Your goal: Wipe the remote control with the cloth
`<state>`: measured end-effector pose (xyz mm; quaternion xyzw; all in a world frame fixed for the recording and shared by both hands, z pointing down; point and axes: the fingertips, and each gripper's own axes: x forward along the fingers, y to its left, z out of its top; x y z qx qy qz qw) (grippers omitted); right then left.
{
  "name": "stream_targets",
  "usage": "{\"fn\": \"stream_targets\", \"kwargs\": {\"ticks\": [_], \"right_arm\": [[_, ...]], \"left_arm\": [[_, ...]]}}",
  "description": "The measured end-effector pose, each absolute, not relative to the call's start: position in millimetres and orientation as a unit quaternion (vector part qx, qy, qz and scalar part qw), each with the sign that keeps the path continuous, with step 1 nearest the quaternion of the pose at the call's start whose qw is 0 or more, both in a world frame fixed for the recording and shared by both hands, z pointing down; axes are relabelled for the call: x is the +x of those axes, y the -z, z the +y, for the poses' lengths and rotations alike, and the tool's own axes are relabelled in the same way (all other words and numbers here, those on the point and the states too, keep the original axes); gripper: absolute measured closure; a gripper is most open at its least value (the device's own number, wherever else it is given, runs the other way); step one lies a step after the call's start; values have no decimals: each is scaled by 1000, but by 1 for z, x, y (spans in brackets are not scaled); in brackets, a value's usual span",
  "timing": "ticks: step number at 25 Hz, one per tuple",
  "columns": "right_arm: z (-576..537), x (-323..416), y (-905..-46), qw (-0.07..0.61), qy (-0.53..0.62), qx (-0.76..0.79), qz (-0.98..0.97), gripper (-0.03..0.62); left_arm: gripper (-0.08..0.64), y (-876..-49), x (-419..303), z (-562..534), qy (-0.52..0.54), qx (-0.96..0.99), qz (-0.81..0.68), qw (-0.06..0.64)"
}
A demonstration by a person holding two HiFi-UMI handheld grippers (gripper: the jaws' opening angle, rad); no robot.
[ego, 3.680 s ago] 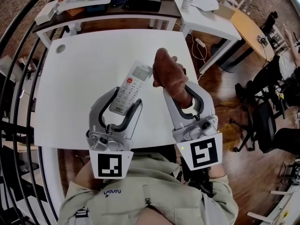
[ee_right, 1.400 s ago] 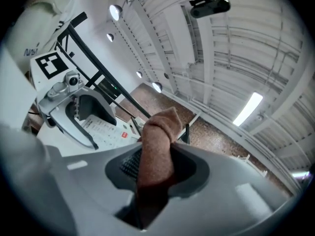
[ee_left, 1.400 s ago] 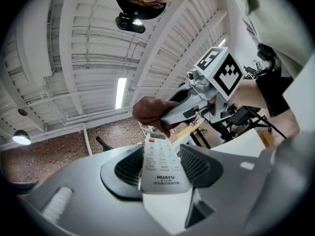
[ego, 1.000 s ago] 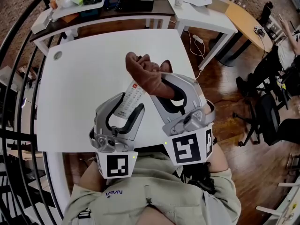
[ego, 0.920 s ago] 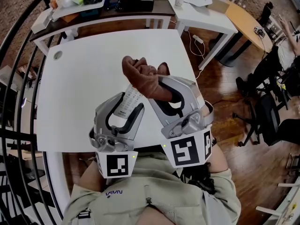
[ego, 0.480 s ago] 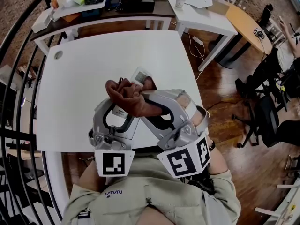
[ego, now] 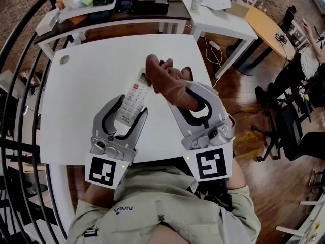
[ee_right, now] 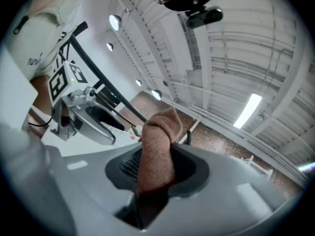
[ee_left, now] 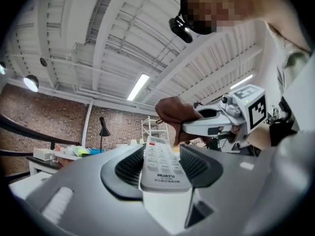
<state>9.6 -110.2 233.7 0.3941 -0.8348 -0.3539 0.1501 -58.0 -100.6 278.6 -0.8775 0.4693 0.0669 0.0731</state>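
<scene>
In the head view my left gripper (ego: 133, 105) is shut on a white remote control (ego: 130, 98), held by its lower half above the white table (ego: 76, 80). The remote's button face shows, red button at the far end. My right gripper (ego: 184, 92) is shut on a bunched brown cloth (ego: 168, 78), which rests against the remote's far right end. The left gripper view shows the remote (ee_left: 160, 163) between the pads, with the cloth (ee_left: 172, 114) beyond its tip. The right gripper view shows the cloth (ee_right: 157, 154) clamped and sticking out past the jaws.
A dark desk (ego: 147, 8) with clutter stands behind the table, and a white desk (ego: 223, 14) at the back right. A black railing (ego: 18, 100) curves along the left. Office chairs (ego: 287, 121) stand on the wooden floor at the right.
The cloth swept down over the remote toward the left gripper, then back up to the remote's far right end. The left gripper rolled and shifted left, turning the remote.
</scene>
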Motion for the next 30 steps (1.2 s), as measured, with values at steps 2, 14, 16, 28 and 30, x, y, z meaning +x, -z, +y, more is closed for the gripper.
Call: {"fn": "stream_targets", "kwargs": {"ticks": [2, 14, 16, 28, 30], "right_arm": [[-121, 23, -230, 139, 337, 425, -828, 480], [-131, 22, -252, 143, 302, 428, -839, 480], [-128, 17, -256, 141, 303, 419, -844, 480], [-101, -16, -281, 133, 303, 345, -878, 481], [-101, -19, -284, 132, 298, 340, -882, 481]], "left_arm": [[319, -276, -61, -101, -74, -880, 463, 79], [319, -261, -70, -103, -126, -883, 449, 54], [319, -260, -71, -103, -134, -883, 448, 47], [419, -255, -87, -104, -170, -867, 467, 39], [522, -255, -90, -105, -172, -862, 475, 44]]}}
